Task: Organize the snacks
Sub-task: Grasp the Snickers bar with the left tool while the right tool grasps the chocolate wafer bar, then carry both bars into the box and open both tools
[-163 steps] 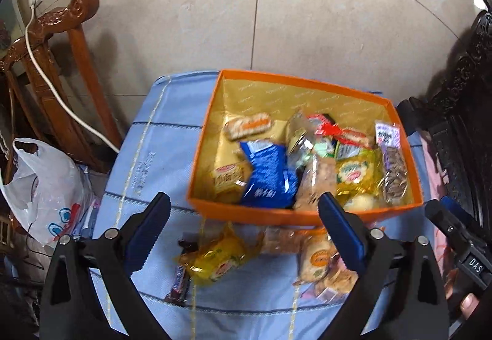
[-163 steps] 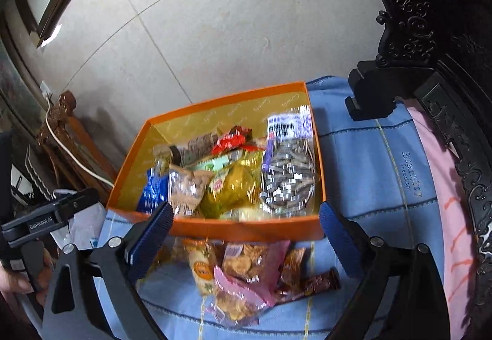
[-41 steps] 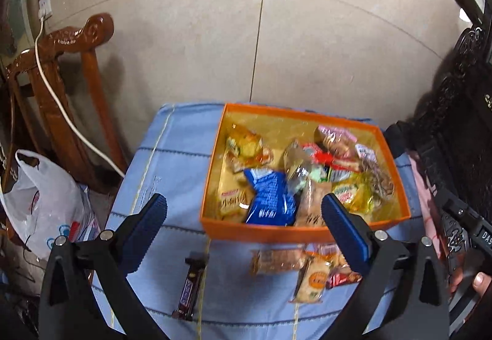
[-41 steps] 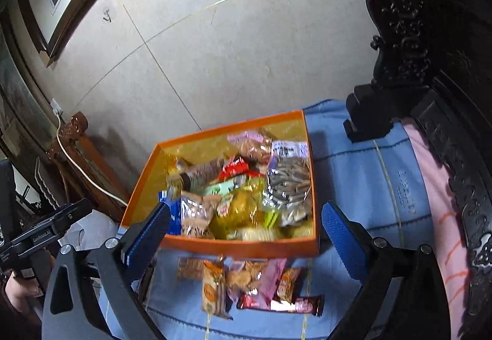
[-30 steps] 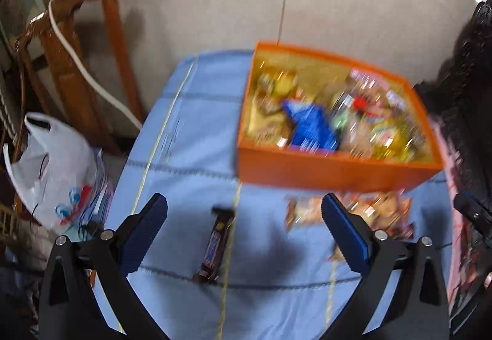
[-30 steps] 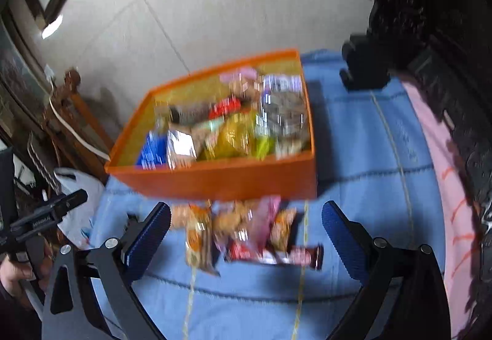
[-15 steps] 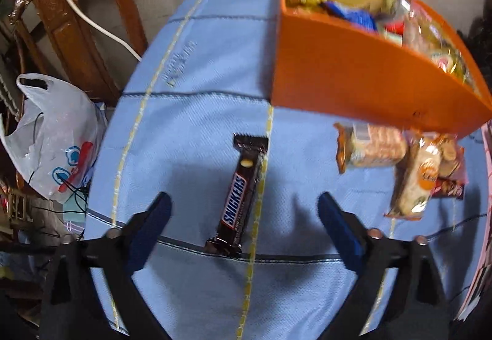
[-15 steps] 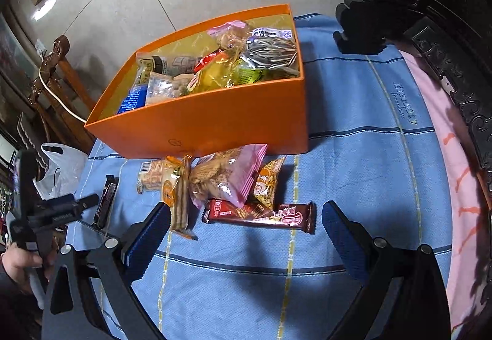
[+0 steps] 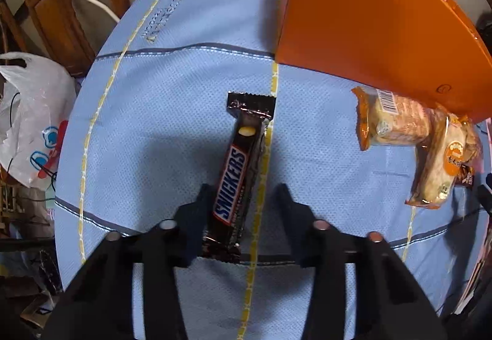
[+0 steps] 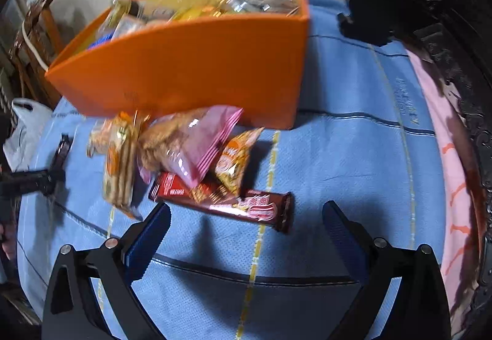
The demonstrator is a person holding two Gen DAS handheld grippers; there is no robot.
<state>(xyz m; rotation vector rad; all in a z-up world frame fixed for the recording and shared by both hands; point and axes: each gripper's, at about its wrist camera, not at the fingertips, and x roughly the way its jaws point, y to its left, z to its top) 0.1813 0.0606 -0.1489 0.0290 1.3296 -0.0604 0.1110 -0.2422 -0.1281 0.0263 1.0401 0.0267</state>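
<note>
A brown Snickers bar [image 9: 236,174] lies lengthwise on the blue cloth [image 9: 160,100]. My left gripper [image 9: 244,195] points down over its near end, jaws closing around it. The left finger [image 9: 204,197] touches the wrapper; the right finger [image 9: 284,197] stands apart. My right gripper [image 10: 246,217] is open just short of a dark red bar [image 10: 221,195]. Behind that bar lie a pink bag [image 10: 190,140], a yellow-orange packet [image 10: 236,155] and a cracker pack [image 10: 118,161]. The orange box [image 10: 184,63] behind them holds several snacks.
Two orange cracker packs [image 9: 396,118] lie against the orange box [image 9: 369,17] wall. A white plastic bag [image 9: 27,118] and a wooden chair [image 9: 52,8] stand off the table's left. Dark carved furniture [image 10: 446,17] and pink cloth [image 10: 449,140] border the right.
Both grippers have sunk toward the table and tilted downward. The left jaws have narrowed from wide open to straddle the Snickers bar. The right jaws stay wide.
</note>
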